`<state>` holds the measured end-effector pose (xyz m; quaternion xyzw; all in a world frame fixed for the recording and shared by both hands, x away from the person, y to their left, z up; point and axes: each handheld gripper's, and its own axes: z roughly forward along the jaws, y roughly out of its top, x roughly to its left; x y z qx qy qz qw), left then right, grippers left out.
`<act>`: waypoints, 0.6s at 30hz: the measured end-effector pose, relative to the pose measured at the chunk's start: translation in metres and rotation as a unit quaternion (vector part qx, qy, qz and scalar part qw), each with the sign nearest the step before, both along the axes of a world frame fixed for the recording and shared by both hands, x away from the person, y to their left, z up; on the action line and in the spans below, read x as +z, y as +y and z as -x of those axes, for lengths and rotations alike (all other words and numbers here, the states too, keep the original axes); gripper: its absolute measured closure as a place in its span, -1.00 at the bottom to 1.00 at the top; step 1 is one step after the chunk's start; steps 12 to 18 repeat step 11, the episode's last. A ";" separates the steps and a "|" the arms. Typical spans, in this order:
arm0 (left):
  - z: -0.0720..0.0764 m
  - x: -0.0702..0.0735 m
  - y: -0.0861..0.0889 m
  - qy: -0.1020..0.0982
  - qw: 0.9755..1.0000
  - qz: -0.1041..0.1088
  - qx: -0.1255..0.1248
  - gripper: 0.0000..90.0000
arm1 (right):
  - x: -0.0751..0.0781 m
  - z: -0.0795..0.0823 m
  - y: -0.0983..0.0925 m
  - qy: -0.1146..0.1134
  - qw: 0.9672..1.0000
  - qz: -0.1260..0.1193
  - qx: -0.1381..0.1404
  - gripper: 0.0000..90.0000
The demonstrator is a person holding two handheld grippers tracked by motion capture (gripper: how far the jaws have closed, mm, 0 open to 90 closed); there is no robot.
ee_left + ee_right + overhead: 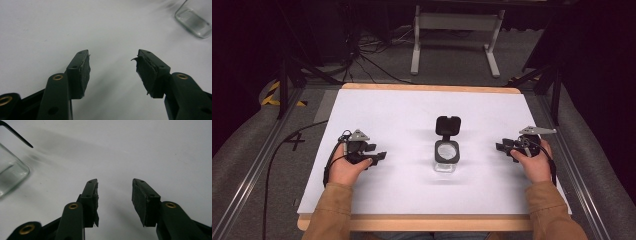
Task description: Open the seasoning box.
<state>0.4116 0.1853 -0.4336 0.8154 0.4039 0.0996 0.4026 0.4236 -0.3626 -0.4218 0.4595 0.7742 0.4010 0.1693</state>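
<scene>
A: What lies between the two tools?

B: I see a clear glass jar (446, 159) with its black hinged lid (448, 124) flipped open, standing on the white desk (402, 110), to the right of the left hand-held gripper (380, 156) and to the left of the right hand-held gripper (500, 146).

A: Jaw states?

B: Both stand wide apart, holding nothing. In each gripper view I see the jar's glass at the frame edge, apart from the jaws.
</scene>
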 end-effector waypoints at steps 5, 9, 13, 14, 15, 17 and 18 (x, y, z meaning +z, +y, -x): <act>-0.001 -0.006 0.004 0.010 1.000 0.004 0.005 -0.04 | -0.004 0.000 0.003 -0.008 1.000 0.007 0.001 0.22; -0.001 -0.008 0.006 0.005 1.000 -0.001 0.002 -0.07 | -0.006 0.000 0.005 -0.014 1.000 0.010 0.005 0.21; 0.000 -0.006 0.006 0.001 1.000 0.009 0.002 -0.08 | -0.005 0.000 0.005 -0.018 1.000 0.008 0.006 0.21; 0.000 -0.006 0.006 0.001 1.000 0.009 0.002 -0.08 | -0.005 0.000 0.005 -0.018 1.000 0.008 0.006 0.21; 0.000 -0.006 0.006 0.001 1.000 0.009 0.002 -0.08 | -0.005 0.000 0.005 -0.018 1.000 0.008 0.006 0.21; 0.000 -0.006 0.006 0.001 1.000 0.009 0.002 -0.08 | -0.005 0.000 0.005 -0.018 1.000 0.008 0.006 0.21; 0.000 -0.006 0.006 0.001 1.000 0.009 0.002 -0.08 | -0.005 0.000 0.005 -0.018 1.000 0.008 0.006 0.21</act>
